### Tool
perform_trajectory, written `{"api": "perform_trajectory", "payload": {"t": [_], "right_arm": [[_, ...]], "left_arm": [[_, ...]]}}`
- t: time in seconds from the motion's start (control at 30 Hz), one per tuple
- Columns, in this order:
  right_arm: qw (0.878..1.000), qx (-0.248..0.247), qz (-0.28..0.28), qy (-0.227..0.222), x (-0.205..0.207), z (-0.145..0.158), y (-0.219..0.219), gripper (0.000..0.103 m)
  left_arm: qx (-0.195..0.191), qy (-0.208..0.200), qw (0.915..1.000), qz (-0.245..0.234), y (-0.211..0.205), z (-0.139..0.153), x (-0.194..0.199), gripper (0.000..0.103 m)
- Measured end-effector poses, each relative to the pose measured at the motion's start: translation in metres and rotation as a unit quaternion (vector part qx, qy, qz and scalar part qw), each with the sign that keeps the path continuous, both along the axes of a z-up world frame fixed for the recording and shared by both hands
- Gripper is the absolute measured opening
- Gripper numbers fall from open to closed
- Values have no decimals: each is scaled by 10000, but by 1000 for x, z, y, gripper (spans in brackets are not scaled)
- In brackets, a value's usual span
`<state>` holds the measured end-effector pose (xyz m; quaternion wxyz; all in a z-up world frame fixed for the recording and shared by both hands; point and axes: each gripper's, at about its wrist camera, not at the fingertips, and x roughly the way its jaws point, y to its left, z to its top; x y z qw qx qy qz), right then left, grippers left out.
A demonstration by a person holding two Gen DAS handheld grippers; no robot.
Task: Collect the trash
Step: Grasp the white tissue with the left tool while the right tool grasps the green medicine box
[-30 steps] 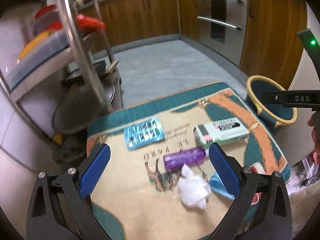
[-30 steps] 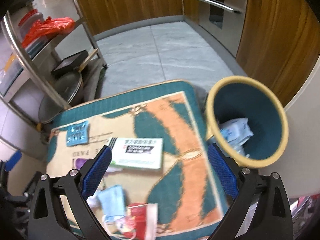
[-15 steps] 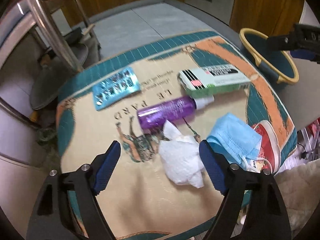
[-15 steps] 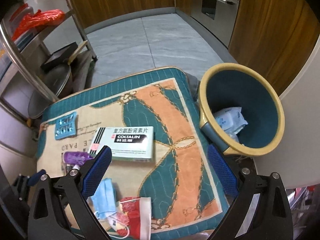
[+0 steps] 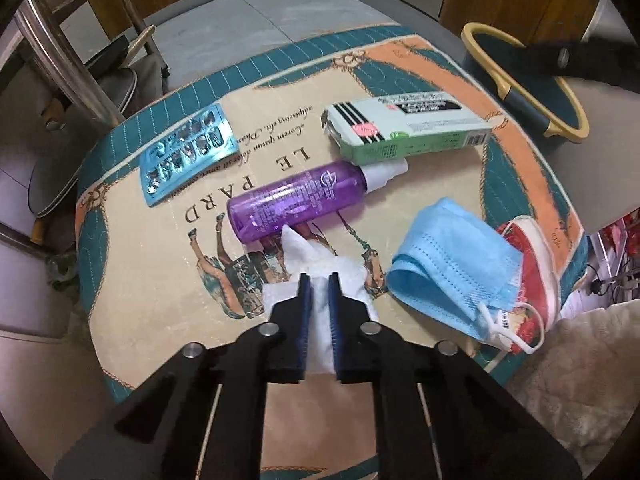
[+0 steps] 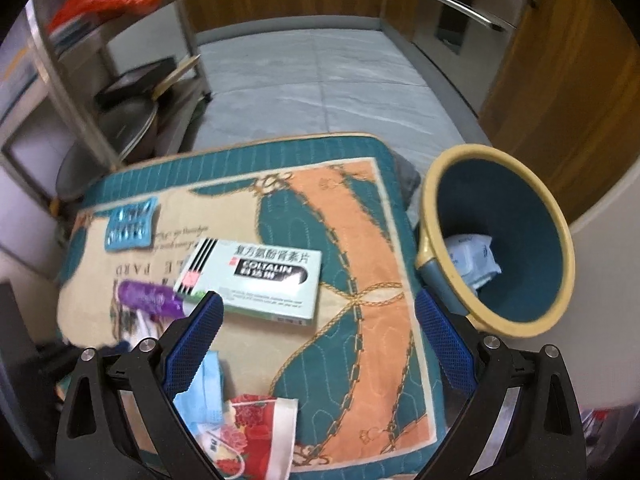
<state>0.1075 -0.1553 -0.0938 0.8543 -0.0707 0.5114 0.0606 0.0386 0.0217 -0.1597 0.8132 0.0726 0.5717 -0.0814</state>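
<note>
Left wrist view: my left gripper [image 5: 319, 280] is clamped on the tissue [image 5: 320, 276], blue pads pinching its crumpled middle so the soft wad bunches up between them and can be lifted whole. It lies on the quilted mat [image 5: 160, 280], touching the purple bottle [image 5: 296, 204] (glossy plastic, lying on its side). Beyond that sit a foil blister pack [image 5: 186, 154] and a long card box [image 5: 408, 126]. A pleated blue mask [image 5: 452, 268] lies to the right, draped partly over a red-printed packet [image 5: 534, 248].

Right wrist view: my right gripper [image 6: 318, 334] hangs above the mat with its fingers wide apart and nothing between them, near the bin [image 6: 500, 240]. The bin is a flared tub, teal inside with a yellow rim, already holding a pale wrapper [image 6: 472, 260]. I judge the tissue goes there next.
</note>
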Motion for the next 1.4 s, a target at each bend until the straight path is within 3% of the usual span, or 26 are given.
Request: {"api": "perform_trajectory", "payload": {"t": [0.17, 0.43, 0.63, 0.8, 1.07, 1.2, 1.23, 1.3, 1.4], "right_arm": [[9975, -460, 537, -70, -4, -10, 15, 95], [9945, -715, 765, 73, -3, -23, 21, 94], [9867, -1109, 1186, 80, -5, -39, 34, 94], [9754, -1483, 1627, 66, -3, -56, 46, 94], [9685, -1564, 1924, 224, 6, -85, 54, 93], [9541, -1780, 2407, -25, 3, -93, 68, 91], [9505, -1832, 2507, -95, 3, -94, 70, 90], [9459, -1875, 2645, -118, 4, -98, 73, 68], [9457, -1788, 2711, -103, 7, -98, 73, 60]], "left_arm": [[-144, -393, 9991, 50, 9, 32, 0, 3], [-130, -700, 9974, 71, 10, 52, 2, 2], [-484, -1154, 9920, 154, 12, 88, 10, 2], [-560, -1082, 9921, 287, 15, 83, 21, 2], [-665, -918, 9926, 447, 24, 70, 40, 2], [-757, -857, 9921, 521, 27, 66, 47, 2], [-785, -847, 9918, 538, 28, 66, 48, 2], [-850, -830, 9913, 564, 29, 65, 51, 2], [-884, -834, 9910, 557, 30, 66, 53, 2]]}}
